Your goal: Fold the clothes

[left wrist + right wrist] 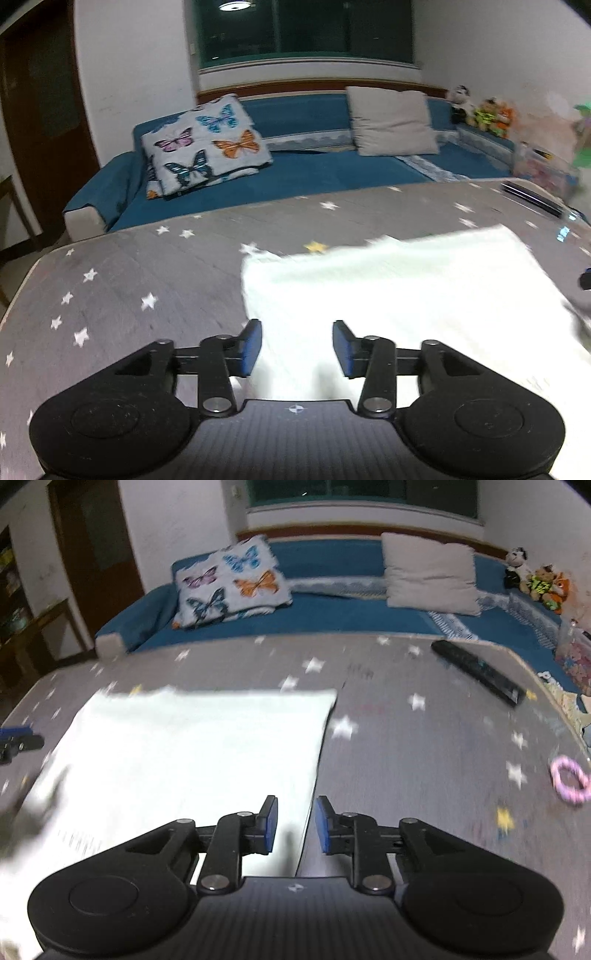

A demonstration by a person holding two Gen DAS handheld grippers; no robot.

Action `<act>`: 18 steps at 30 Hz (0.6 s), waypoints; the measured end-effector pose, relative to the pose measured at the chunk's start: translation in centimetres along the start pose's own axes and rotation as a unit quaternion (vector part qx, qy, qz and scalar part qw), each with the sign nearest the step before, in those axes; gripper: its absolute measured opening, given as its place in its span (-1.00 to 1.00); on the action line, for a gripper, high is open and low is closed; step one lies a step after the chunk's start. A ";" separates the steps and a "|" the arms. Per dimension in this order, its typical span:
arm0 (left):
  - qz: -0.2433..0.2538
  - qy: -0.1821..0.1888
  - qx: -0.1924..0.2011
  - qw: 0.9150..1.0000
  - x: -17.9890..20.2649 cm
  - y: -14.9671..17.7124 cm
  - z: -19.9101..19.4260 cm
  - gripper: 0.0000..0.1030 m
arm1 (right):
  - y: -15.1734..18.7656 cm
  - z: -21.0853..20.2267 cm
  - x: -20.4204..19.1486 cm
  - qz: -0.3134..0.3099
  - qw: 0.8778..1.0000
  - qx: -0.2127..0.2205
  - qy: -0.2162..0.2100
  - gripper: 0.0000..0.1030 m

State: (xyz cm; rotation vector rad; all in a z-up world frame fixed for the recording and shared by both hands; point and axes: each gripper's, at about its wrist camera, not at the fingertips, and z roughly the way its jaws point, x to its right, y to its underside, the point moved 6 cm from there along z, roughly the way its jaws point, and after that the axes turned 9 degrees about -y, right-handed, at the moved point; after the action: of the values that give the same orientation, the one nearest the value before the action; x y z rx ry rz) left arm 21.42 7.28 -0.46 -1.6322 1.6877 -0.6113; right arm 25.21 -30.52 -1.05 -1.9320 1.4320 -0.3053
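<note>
A white garment lies flat on the grey star-patterned table. My left gripper is open above the garment's near left corner, holding nothing. In the right wrist view the same garment lies to the left. My right gripper is open over the garment's near right edge, holding nothing. The tip of the left gripper shows at the far left of the right wrist view. The glare hides the garment's folds.
A black remote lies at the table's far right. A pink ring-shaped hair tie lies near the right edge. Behind the table stands a blue sofa with a butterfly pillow, a beige cushion and plush toys.
</note>
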 end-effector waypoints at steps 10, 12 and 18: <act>0.046 0.058 0.000 0.997 3.5 6.2 -7.9 0.09 | 6.5 -2.0 -2.2 -0.065 0.997 -0.025 0.037 -0.28; 0.058 0.067 0.004 0.996 3.8 7.4 -9.3 0.09 | 6.7 -2.7 -2.2 -0.061 0.997 -0.018 0.044 -0.28; 0.094 0.094 0.019 0.991 4.6 11.1 -13.6 0.09 | 7.6 -6.4 -4.4 -0.078 0.997 0.012 0.023 -0.28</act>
State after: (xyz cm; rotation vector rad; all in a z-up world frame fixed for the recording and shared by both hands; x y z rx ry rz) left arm 4.09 1.92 -0.72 -1.4049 1.9287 -0.7169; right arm 14.36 -30.11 -0.47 -2.0333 1.3039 -0.4396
